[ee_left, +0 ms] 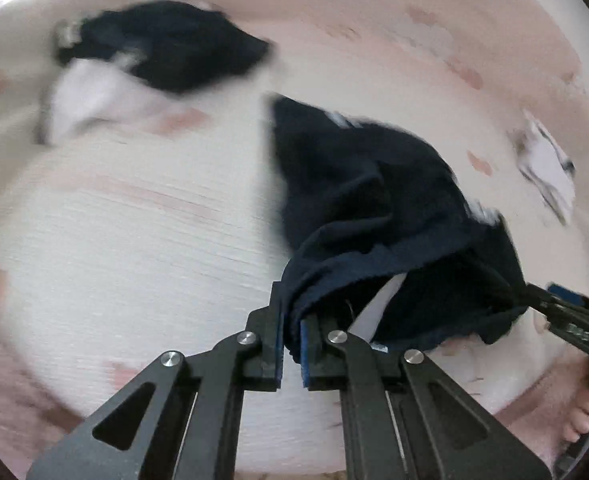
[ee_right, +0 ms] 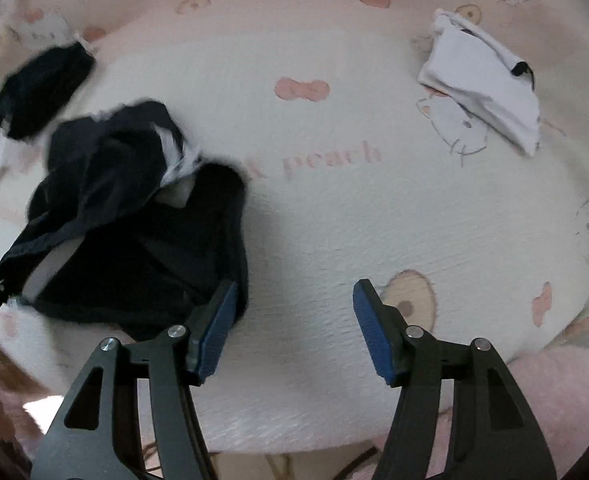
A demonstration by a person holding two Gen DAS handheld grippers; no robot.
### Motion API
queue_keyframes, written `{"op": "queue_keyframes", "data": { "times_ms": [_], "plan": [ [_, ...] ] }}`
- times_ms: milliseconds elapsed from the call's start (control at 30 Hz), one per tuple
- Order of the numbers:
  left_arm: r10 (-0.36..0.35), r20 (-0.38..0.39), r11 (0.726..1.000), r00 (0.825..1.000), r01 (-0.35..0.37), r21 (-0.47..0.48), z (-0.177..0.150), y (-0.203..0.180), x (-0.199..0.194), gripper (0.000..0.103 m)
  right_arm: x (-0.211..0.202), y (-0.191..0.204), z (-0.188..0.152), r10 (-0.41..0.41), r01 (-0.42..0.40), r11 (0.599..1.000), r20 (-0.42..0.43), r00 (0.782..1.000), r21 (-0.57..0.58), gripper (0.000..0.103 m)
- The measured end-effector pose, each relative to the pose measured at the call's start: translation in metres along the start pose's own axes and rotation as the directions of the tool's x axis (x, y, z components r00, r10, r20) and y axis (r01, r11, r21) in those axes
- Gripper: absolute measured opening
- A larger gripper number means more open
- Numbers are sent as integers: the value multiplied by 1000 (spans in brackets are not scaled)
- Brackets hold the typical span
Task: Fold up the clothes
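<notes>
While one white garment lies folded flat on the pink cartoon blanket, well apart from the rest, most of the folding looks undone. A second dark piece, with a white piece partly under it, sits crumpled near the far left of the blanket, untouched. Between those, the dark navy garment is the one in hand, bunched and creased, with a pale label showing at its near edge; by my reading it has only just been picked up and no fold has been made in it.

Left tongs are pinched nearly shut on a hem of that navy garment, the cloth gripped between the blue pads and drawn up off the blanket. Right tongs stand about half open and hold nothing; one blue pad lies at the garment's near corner, the other over bare blanket. Whether that pad touches the cloth I cannot tell.
</notes>
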State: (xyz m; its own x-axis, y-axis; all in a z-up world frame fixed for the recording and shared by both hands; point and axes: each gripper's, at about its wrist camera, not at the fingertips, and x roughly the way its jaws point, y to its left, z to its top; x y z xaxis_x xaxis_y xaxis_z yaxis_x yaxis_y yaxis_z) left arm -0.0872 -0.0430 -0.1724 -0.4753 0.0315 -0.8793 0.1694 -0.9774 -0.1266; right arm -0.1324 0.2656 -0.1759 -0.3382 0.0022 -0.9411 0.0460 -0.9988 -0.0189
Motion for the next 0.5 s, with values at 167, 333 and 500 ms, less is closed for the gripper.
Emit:
{"op": "queue_keyframes", "data": {
  "times_ms": [167, 333, 500],
  "plan": [
    [-64, 7, 996, 998, 65, -67, 10, 51, -23, 6, -15, 36, 4, 38, -37, 992, 10, 999, -117, 69],
    [-107, -11, 990, 994, 106, -97, 6, 34, -8, 6, -5, 89, 4, 113, -120, 962, -42, 993, -246, 71],
    [-92, -64, 993, 994, 87, -84, 3, 28, 8, 18, 28, 102, 3, -78, 64, 958, -38, 996, -280, 71]
  ]
}}
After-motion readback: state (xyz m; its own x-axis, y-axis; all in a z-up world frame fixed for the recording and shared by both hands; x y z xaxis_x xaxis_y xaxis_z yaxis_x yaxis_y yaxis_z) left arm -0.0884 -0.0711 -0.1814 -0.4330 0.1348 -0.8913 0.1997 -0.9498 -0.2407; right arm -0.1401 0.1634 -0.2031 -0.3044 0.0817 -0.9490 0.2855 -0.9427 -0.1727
